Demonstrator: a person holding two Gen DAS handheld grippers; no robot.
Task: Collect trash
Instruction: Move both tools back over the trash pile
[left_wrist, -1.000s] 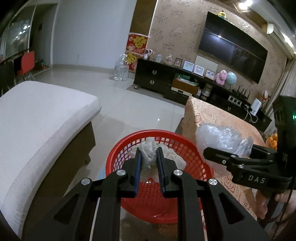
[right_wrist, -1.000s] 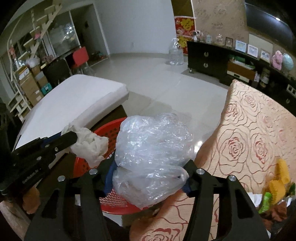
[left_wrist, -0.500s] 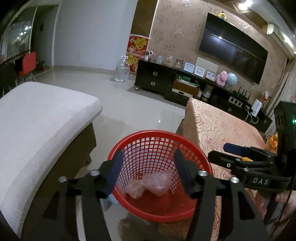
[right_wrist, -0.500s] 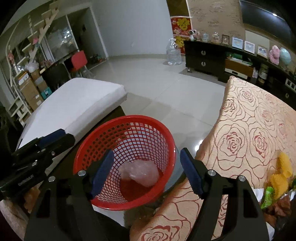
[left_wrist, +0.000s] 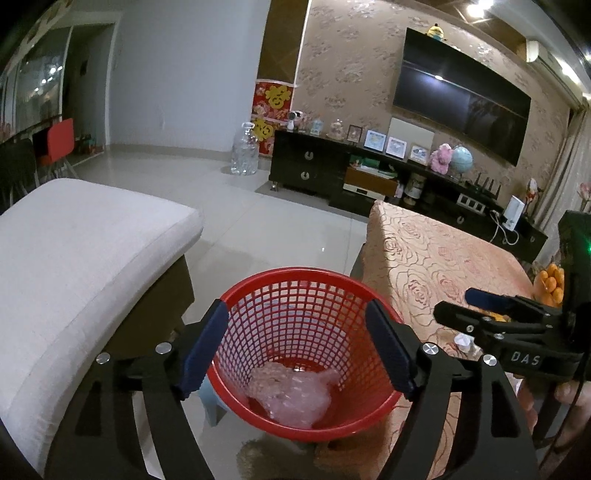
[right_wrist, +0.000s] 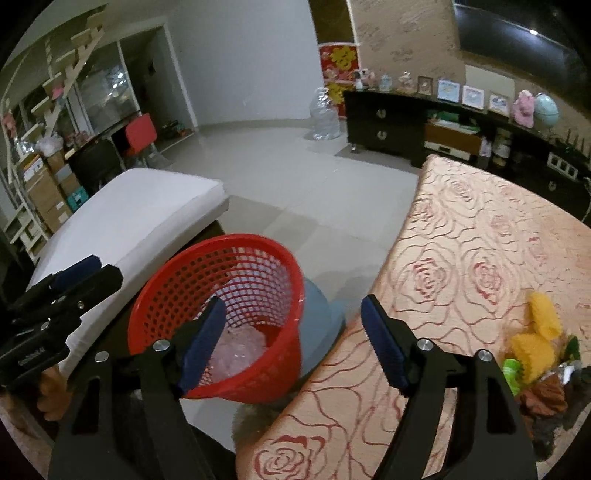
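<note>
A red mesh basket (left_wrist: 303, 280) stands on the floor between a white cushion and a rose-patterned table. Crumpled clear plastic (left_wrist: 291, 391) lies at its bottom, also seen as clear plastic (right_wrist: 240, 347) in the right wrist view. My left gripper (left_wrist: 301, 343) hovers over the basket, jaws opening, nothing between them. My right gripper (right_wrist: 295, 339) hangs over the gap between the basket (right_wrist: 221, 258) and the table edge, jaws opening and empty. The right gripper (left_wrist: 476, 306) also shows at the right in the left wrist view. Yellow and green scraps (right_wrist: 535, 339) lie on the table's right side.
The rose-patterned tablecloth (right_wrist: 461, 258) fills the right. A white cushioned bench (left_wrist: 74, 251) lies left of the basket. A pale blue stool (right_wrist: 317, 314) sits under the basket. A dark TV cabinet (left_wrist: 332, 173) and a water jug (left_wrist: 243, 155) stand across the tiled floor.
Both grippers opened and let go: the white tissue wad and the clear plastic bag dropped into the basket. The right gripper shifted toward the table.
</note>
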